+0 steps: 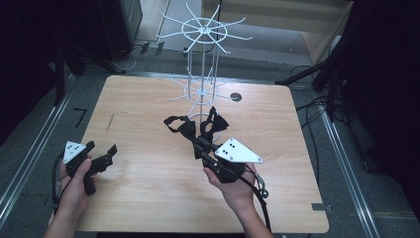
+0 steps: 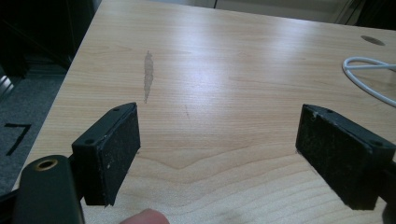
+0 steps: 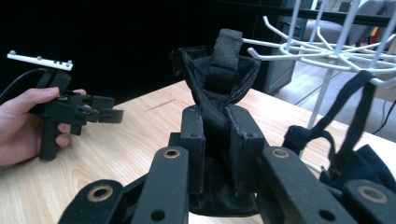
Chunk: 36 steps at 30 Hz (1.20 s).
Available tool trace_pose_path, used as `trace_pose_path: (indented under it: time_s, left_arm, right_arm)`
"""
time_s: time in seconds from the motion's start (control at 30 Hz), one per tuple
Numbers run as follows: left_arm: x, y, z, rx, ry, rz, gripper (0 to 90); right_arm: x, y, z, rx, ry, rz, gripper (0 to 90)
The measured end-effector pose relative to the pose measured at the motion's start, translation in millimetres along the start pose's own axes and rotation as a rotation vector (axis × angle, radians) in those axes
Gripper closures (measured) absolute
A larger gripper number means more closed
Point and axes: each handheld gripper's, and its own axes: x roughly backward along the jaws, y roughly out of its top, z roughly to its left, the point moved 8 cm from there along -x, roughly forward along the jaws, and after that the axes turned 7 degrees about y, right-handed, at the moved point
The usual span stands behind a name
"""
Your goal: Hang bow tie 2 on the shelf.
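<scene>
A black bow tie (image 1: 184, 127) with a strap loop is pinched in my right gripper (image 1: 197, 142), lifted just above the wooden table (image 1: 148, 183) in front of the white wire hook rack (image 1: 202, 59). In the right gripper view the jaws are shut on this bow tie (image 3: 218, 88), which stands up between them. A second black bow tie (image 1: 218, 123) sits by the rack's foot; its strap (image 3: 357, 116) rises toward a lower hook. My left gripper (image 1: 101, 156) hovers at the table's left side, open, with bare wood between its pads (image 2: 112, 149).
The rack (image 3: 327, 46) has two tiers of spoke hooks and stands at the table's far middle. Its white base ring (image 2: 369, 74) shows in the left gripper view. A round cable hole (image 1: 236, 96) lies right of the rack. Dark floor and cables surround the table.
</scene>
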Motion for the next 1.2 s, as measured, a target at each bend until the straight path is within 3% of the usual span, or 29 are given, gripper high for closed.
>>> trace_pose_path:
  time_s: [0.17,0.97,1.2]
  left_arm:
    - [0.0,0.1,0.0,0.0,0.0,-0.001,14.3]
    - [0.8,0.1,-0.3,-0.015,0.003,-0.003,14.3]
    - [0.4,0.3,-0.7,-0.014,0.003,-0.008,14.3]
  right_arm:
    - [2.9,1.4,-4.2,-0.013,-0.013,-0.006,78.7]
    - [13.7,22.2,-8.5,0.015,-0.015,-0.087,78.9]
    - [8.2,15.6,-17.4,0.028,-0.056,-0.07,78.9]
